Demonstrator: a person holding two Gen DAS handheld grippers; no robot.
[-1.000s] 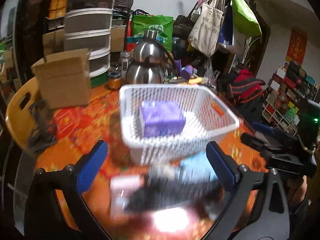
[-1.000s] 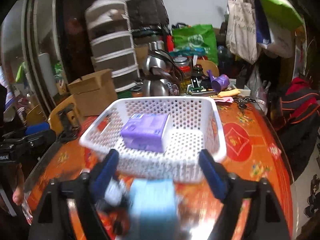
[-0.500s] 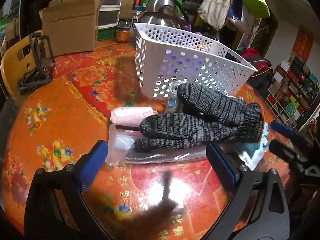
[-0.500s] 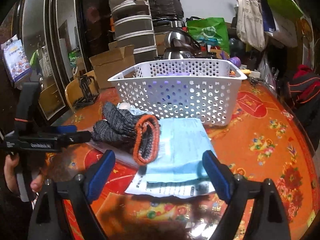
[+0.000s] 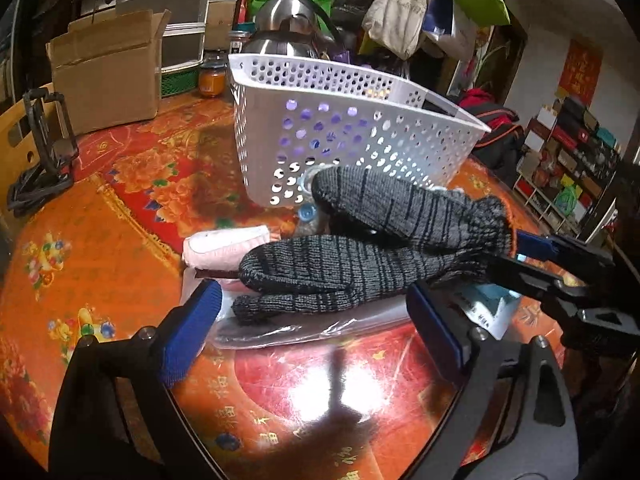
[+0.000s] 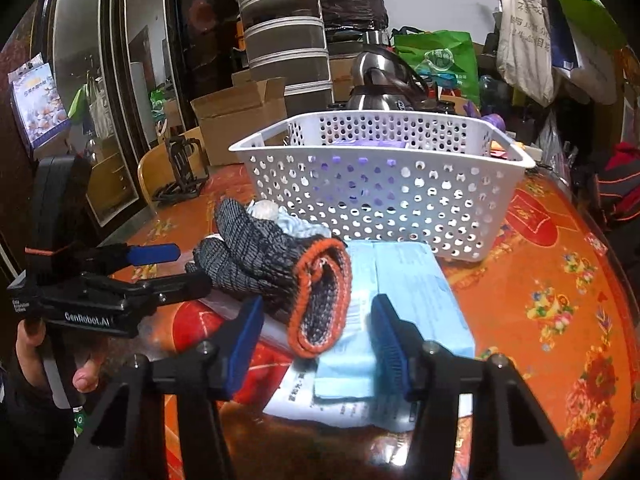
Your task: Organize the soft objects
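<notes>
Cluttered room, round table [image 5: 100, 240] under a glossy orange-red floral cloth, cardboard box [image 5: 106, 76] and steel kettle [image 5: 288, 28] at the back. White perforated basket [image 5: 340, 140] stands mid-table with a purple pack [image 6: 368, 144] inside. Just in front of it lies a pile: grey knit gloves [image 5: 360, 256] with orange cuffs on top, pink folded cloth [image 5: 224, 246] under their fingertips, clear plastic bag [image 5: 304, 330] beneath, light blue packet [image 6: 404, 296] under the cuff end. Left gripper [image 5: 314, 330] wide open, blue pads on either side of the glove fingertips, holding nothing. Right gripper [image 6: 318, 334] is less wide open, pads flanking the orange cuff [image 6: 320, 300], not touching it as far as seen. Each gripper shows in the other's view, at opposite ends of the gloves.
</notes>
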